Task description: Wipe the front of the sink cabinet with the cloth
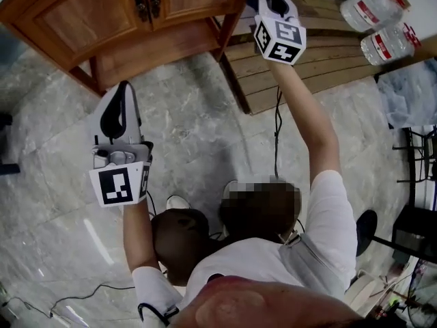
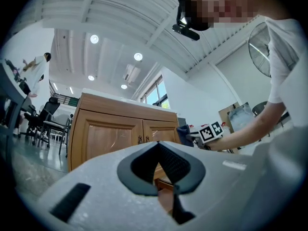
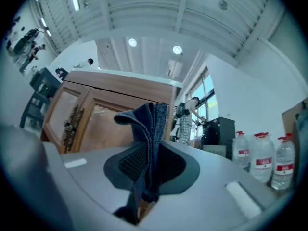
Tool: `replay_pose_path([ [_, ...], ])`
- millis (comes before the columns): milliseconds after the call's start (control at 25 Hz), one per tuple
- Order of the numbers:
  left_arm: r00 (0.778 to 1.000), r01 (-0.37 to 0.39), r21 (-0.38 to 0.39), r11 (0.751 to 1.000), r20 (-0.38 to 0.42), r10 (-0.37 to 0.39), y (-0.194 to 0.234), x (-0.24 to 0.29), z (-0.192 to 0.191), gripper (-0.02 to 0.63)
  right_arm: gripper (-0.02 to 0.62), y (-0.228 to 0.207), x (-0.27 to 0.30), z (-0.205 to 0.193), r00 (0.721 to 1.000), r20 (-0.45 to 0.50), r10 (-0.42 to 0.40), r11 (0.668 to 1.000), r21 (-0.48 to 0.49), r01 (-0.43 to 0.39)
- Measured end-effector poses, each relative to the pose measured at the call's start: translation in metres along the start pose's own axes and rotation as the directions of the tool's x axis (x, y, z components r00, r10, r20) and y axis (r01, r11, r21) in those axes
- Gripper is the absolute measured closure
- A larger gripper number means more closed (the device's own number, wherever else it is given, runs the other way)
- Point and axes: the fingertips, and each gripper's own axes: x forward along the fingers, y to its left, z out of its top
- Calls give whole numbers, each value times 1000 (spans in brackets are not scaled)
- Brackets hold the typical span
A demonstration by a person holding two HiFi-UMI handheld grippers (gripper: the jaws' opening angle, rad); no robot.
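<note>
Right hand-held gripper [image 3: 150, 163] clamps the blue cloth [image 3: 147, 121] by the cabinet [image 1: 102, 19]; left hand-held gripper [image 2: 159, 150] closed, empty

Right gripper [image 3: 147, 165] pinching dark blue cloth [image 3: 147, 124] between jaws, which are pressing on it. Folded cloth sticking up, top edge drooping left. Wooden sink cabinet [image 3: 103, 114] filling background behind cloth, door handles [image 3: 72, 121] showing at left. Water bottles [image 3: 262, 160] standing at right. Person [image 3: 185, 121] standing far off by windows.

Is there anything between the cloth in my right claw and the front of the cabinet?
Nothing visible stands in the way. The right claw is shut on the dark blue cloth, which sticks out toward the wooden cabinet front at a door panel. No object shows between cloth and wood.
</note>
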Motion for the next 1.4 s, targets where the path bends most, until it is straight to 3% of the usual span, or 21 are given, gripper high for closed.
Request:
replay_pose_path([
  [160,999,22,-5,1000,45,-22,-8,4,13,606,526,89,-20,16,976,74,203,979,-41,-201],
  [360,999,-7,-15,1000,51,8,-1,1,16,606,526,223,-37,26,874,132,468,881,10,-473],
  [680,996,-44,2,999,82,43,20,-17,25,606,526,406,-30,17,746,187,639,718,203,-666],
  [800,995,-72,2,997,64,72,34,-26,22,606,526,464,-28,22,662,200,722,630,206,-749],
  [880,994,-98,-10,995,53,98,43,-31,19,606,526,493,-24,25,622,196,758,585,216,-781],
  [1000,991,-127,-21,992,48,128,54,-34,15,606,526,519,-13,21,615,152,774,572,249,-782],
  [1200,989,-138,-28,990,60,139,57,-28,14,606,527,533,16,7,668,86,739,607,346,-716],
  [1400,992,-114,-15,993,51,114,47,-22,12,606,529,527,18,-2,693,74,718,631,352,-691],
])
